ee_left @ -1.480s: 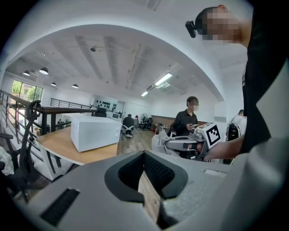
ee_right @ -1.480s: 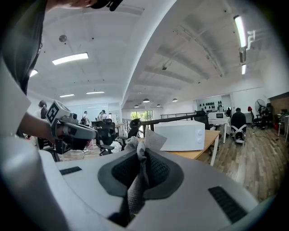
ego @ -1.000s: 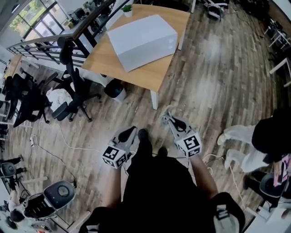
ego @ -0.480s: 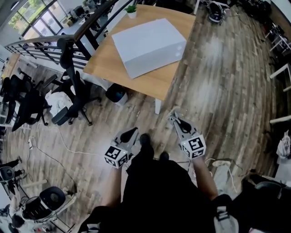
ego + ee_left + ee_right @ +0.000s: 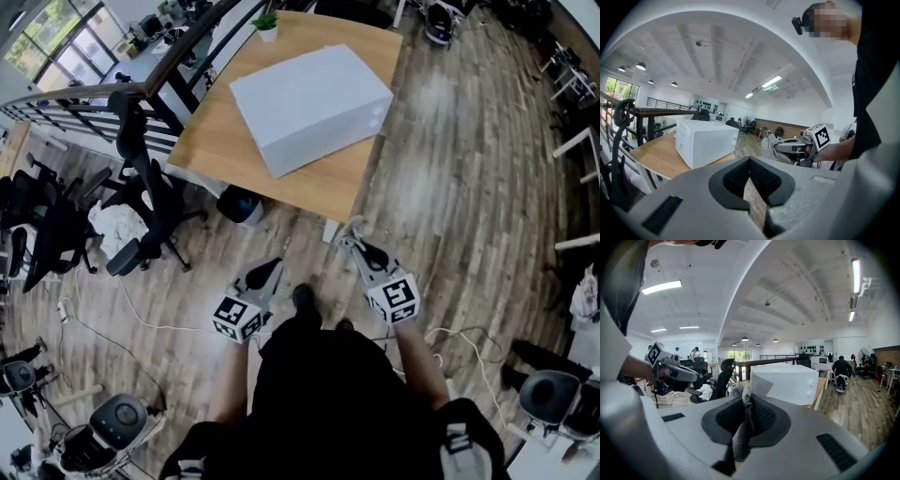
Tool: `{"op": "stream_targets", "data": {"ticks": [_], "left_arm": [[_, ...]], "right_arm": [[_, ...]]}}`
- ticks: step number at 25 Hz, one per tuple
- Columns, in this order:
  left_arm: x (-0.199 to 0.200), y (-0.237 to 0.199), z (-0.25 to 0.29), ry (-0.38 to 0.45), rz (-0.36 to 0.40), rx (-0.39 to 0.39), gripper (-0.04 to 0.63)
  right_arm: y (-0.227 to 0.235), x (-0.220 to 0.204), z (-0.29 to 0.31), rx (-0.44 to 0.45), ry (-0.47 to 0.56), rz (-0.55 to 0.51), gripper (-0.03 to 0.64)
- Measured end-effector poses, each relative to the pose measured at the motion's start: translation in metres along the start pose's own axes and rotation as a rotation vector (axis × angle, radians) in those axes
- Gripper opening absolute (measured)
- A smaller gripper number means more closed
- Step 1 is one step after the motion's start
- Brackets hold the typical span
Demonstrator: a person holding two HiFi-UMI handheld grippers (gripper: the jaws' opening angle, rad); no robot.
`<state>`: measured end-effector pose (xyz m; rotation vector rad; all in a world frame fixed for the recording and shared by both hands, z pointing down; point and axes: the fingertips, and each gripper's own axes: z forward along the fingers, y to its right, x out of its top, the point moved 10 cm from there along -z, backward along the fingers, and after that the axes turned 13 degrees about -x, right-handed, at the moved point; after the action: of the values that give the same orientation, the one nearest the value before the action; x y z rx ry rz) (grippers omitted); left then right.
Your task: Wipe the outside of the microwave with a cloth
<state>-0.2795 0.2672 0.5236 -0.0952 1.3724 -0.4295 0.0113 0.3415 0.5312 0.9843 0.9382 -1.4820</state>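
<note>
On the table (image 5: pixel 217 139) sits the microwave (image 5: pixel 309 105), chairs (image 5: pixel 141 211) at left

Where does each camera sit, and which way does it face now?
Head view: on the person's head, facing steeply down at the microwave, table; shows both forearms, left gripper, right gripper.
Left gripper view: on the left gripper, facing the microwave past its closed, empty jaws; shows the person's right forearm.
Right gripper view: on the right gripper, facing the microwave past jaws shut on the cloth; shows the left forearm.
Both gripper views share the microwave and the opposite gripper.
</note>
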Motion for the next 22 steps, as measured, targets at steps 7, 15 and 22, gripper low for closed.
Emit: {"op": "stream_targets", "data": {"ticks": [7,15,22], "left_arm": [[0.006,-0.038,-0.002,-0.004,0.018,-0.037,0.000],[0.019,-0.067,-0.001,-0.038,0.029,-0.048,0.000],[0.021,-0.080,0.011,-0.024,0.027,-0.021,0.000]], "right_arm": [[-0.011,0.009,0.030,-0.034,-0.011,0.012,0.021],[-0.013,0.009,0.058,-0.056,0.000,0.021,0.021],[-0.001,0.013,0.083,-0.011,-0.022,0.023,0.021]]}}
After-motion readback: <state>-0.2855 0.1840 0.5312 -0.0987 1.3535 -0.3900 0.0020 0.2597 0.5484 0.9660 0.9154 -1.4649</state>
